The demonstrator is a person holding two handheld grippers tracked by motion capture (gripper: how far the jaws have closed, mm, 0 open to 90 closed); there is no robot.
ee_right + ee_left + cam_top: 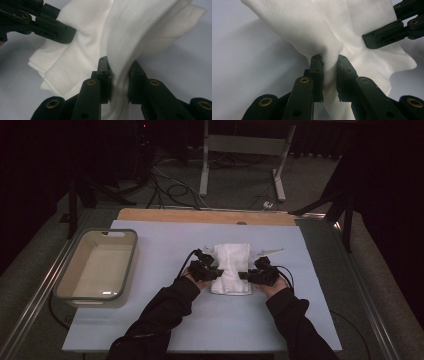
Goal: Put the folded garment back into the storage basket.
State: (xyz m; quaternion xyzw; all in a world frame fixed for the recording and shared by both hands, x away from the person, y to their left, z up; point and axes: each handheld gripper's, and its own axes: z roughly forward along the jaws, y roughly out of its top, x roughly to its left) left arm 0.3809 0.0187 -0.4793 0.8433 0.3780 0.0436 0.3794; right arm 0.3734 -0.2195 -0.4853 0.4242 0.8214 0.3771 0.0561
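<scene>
The left gripper (329,72) had pinched a fold of the folded white cloth (231,267), which lay mid-table on the pale blue mat (165,240). The right gripper (118,76) was likewise clamped on the cloth's opposite edge.

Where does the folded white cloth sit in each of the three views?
High view: white cloth at the mat's centre, between both tools.
Left gripper view: it fills the upper middle, pinched below.
Right gripper view: it spans the top, pinched below.
Shared landmark: the pale blue mat.
</scene>
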